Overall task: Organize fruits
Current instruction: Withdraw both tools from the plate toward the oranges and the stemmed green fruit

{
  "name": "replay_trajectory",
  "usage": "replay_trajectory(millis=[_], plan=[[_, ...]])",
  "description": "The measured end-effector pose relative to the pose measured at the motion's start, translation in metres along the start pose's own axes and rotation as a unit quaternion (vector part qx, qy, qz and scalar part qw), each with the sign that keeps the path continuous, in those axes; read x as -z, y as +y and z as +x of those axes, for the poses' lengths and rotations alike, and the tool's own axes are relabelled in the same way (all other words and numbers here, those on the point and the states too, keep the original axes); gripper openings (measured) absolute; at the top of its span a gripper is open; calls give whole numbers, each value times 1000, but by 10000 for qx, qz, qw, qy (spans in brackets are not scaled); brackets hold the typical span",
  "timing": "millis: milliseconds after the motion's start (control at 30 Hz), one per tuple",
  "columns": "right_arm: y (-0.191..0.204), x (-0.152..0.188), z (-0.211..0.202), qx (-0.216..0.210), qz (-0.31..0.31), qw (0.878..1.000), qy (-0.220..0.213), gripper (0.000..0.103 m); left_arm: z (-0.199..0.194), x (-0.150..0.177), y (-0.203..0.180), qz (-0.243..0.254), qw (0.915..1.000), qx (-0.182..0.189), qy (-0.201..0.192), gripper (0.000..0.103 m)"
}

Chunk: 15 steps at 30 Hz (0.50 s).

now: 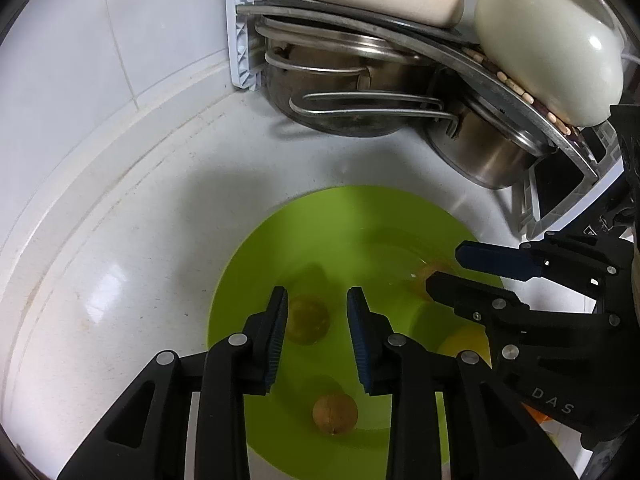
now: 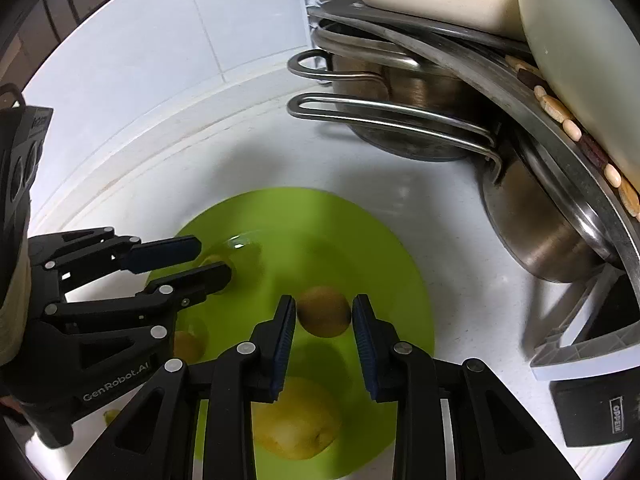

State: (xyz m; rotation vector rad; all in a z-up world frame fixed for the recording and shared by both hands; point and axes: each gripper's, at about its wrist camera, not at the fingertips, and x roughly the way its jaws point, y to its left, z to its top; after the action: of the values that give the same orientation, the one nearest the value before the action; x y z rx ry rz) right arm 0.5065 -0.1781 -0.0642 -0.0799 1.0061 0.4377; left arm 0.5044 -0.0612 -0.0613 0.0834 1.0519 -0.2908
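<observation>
Fingers (image 1: 280, 320) over green plate (image 1: 256, 248), white counter (image 1: 140, 280) (tiled wall (image 1: 120, 40))

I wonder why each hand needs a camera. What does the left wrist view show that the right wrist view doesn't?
Only the left: something orange under the right gripper. Only the right: a black labelled box. Both: the green plate, lemon, brown fruit, steel pots and the left gripper.
</observation>
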Motion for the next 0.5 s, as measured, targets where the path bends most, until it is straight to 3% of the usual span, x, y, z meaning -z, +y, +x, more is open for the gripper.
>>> replay_trajectory(millis=[500], plan=[[9,11,-47,70,2,9991,-429,31,-56,16,-2,56,9985,-164,-520,37]])
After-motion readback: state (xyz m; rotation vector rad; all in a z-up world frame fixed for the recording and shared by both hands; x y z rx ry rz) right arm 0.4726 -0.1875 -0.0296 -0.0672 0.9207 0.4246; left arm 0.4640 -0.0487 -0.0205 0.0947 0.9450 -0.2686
